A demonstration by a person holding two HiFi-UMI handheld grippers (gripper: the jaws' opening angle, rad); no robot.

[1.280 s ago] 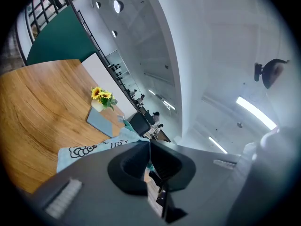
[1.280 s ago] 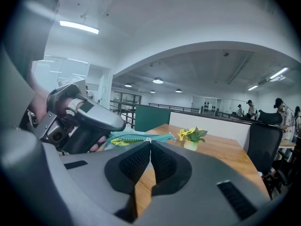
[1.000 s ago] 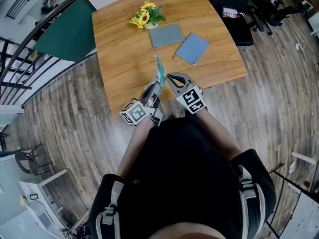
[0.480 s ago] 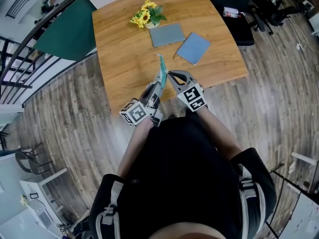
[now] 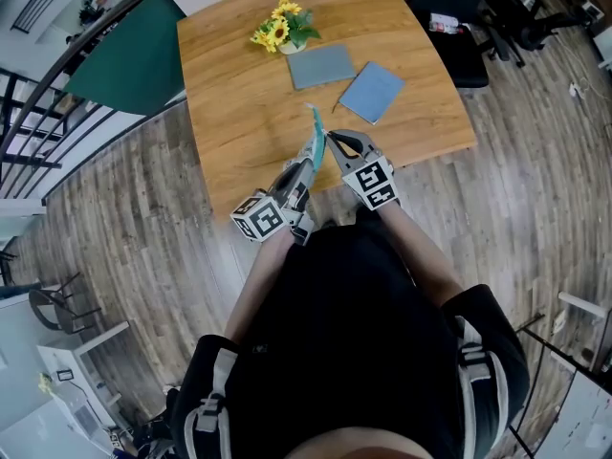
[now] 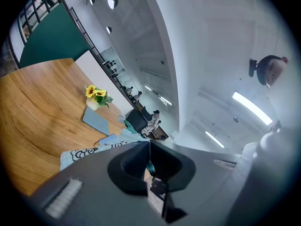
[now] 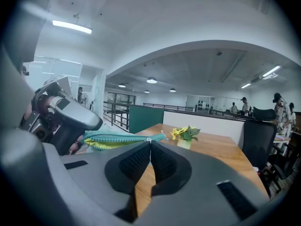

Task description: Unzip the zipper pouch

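No words, brands or numbers can be read. On the pouch point(image 6: 77, 153), held above the table point(image 6: 33, 112), a black curly print is seen, but it cannot be made out as letters. One marker cube point(image 5: 258, 217) and the other marker cube point(image 5: 371, 182), nearer than the table's front edge, are covered only with black-and-white square patterns.

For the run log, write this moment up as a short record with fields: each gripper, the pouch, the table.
Left gripper: fingers shut on one end of the teal zipper pouch
Right gripper: fingers shut on the small white zipper pull at the pouch's edge
Pouch: held in the air over the wooden table, stretched between both grippers
Zipper: how far open cannot be told
Also on table: sunflowers, two flat blue cases
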